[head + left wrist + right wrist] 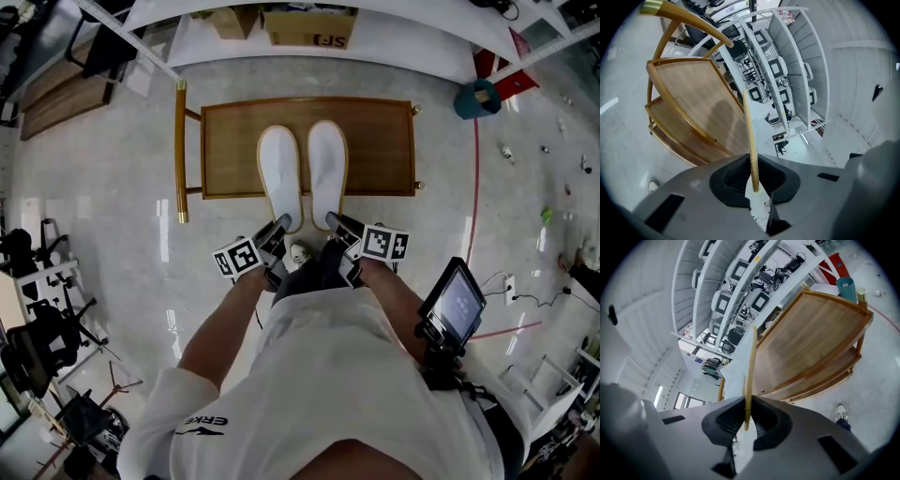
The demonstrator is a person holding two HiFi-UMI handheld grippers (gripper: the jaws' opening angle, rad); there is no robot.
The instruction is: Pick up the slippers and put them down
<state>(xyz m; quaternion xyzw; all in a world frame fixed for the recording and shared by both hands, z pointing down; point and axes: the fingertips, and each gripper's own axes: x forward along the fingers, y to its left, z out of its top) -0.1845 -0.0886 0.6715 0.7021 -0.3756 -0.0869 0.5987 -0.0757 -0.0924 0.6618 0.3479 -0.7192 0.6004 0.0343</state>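
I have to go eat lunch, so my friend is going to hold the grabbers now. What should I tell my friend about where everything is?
Left gripper: shut on the heel end of the left slipper.
Right gripper: shut on the heel end of the right slipper.
Where: both white slippers are side by side over the top of the wooden cart, toes pointing away from you. I cannot tell whether they touch the top yet.
Done: both slippers are gripped.
Left: set them flat on the cart, open both grippers and pull back.
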